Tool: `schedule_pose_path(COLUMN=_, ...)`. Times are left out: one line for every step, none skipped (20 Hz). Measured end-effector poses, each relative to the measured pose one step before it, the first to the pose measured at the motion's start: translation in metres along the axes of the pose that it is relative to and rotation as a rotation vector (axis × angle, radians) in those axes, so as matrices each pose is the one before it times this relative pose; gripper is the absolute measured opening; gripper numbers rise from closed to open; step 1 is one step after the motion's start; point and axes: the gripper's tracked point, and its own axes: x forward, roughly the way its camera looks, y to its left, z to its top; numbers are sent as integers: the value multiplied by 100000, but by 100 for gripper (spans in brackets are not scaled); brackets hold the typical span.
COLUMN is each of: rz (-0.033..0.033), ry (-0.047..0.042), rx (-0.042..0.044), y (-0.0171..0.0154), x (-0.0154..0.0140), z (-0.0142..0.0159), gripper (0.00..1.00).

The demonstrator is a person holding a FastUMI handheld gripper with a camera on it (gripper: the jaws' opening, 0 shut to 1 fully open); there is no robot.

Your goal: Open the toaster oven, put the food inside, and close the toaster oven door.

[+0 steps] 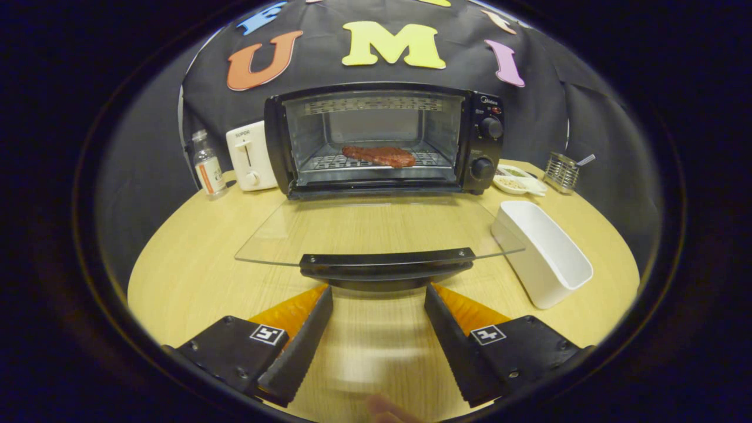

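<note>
Two fingers of my gripper spread wide, grasping nothing; tips sit just short of the door handle, apart from it. Toaster oven door fully down, glass lying flat toward me. Food, a reddish slab, rests on the rack inside the oven. White tray right of the door. White toaster and bottle left of the oven. All on a wood table.

Food on rack in toaster oven, door lowered twd spread tongs; toaster left, tray right, all on counter.
</note>
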Motion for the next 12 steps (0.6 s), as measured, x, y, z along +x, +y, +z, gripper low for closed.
schedule_pose_path(rz=539, ry=-1051, rx=1300, y=115, x=-167, z=162, gripper=100)
schedule_pose_path(rz=729, ry=-1227, rx=882, y=136, x=-89, z=181, gripper=100)
schedule_pose_path(rz=664, ry=-1807, rx=540, y=125, x=-228, z=436, gripper=100)
schedule_pose_path(rz=-629, ry=-2919, rx=-5, y=-73, x=-378, z=588, gripper=100)
schedule_pose_path(rz=-1275, ry=-3494, rx=-1152, y=-267, x=-278, z=874, gripper=100)
schedule_pose_path(rz=723, ry=-1532, rx=-1117, y=287, x=-56, z=438, gripper=100)
schedule_pose_path(rz=71, ry=-1117, rx=-1529, y=160, x=-169, z=489, gripper=100)
schedule_pose_path(rz=-587, ry=-1526, rx=-1345, y=20, x=-132, z=607, gripper=100)
schedule_pose_path(rz=-475, ry=-1244, rx=-1158, y=80, x=-54, z=413, gripper=100)
schedule_pose_path(rz=198, ry=-862, rx=-709, y=249, x=2, z=380, gripper=100)
schedule_pose_path(rz=550, ry=297, rx=-531, y=339, x=83, z=152, gripper=100)
schedule_pose_path(rz=628, ry=622, rx=-718, y=245, x=98, z=-158, gripper=100)
